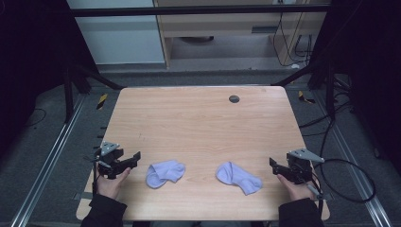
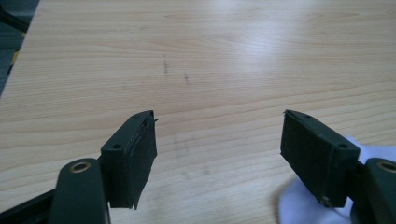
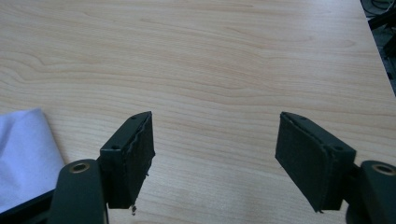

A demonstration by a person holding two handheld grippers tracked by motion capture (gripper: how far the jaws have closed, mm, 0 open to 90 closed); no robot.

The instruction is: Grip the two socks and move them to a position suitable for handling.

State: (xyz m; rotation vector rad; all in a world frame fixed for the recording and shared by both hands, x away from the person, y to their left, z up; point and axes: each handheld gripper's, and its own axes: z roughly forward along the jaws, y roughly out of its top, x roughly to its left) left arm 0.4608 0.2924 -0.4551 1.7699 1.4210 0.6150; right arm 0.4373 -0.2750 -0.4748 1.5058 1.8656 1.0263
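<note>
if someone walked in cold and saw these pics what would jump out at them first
Probably the two pale lavender socks lying apart on the near half of the wooden table: the left sock and the right sock. Next, the left gripper and right gripper, one at each side edge, both open and empty, pointing inward at the socks.

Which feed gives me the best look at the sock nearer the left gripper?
The high view: the left sock lies whole and unobstructed on the table, between the left gripper and the other sock. The left gripper view catches a pale corner of it behind its right-hand jaw. The white cloth in the right gripper view is probably the other sock.
</note>
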